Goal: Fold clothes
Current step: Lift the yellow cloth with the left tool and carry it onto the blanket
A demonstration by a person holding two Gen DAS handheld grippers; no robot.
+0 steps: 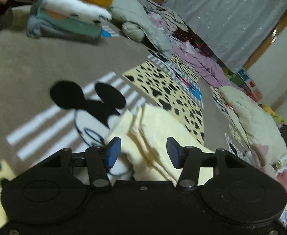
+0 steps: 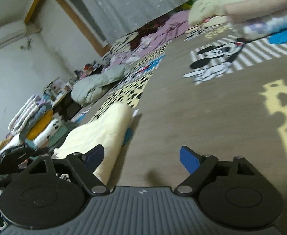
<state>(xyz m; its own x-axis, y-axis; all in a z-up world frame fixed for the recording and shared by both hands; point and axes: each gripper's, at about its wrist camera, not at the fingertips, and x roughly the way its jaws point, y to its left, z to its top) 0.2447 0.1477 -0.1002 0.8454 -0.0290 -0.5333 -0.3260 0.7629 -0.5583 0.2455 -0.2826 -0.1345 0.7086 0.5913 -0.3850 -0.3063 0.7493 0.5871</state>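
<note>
A folded pale yellow fleece garment lies on the brown cartoon-print carpet, its stacked layers fanned at the edge. My left gripper hovers just over its near end, open, with the blue pads either side of the folds and not clamped on them. The right wrist view shows the same garment as a long roll at the left. My right gripper is open over bare carpet; its left finger lies against the garment's edge. The other gripper's black body shows at the far left.
A stack of folded clothes stands at the back left, also seen as the stack. A grey padded jacket, purple clothes and a cream heap ring the carpet. A grey curtain hangs behind.
</note>
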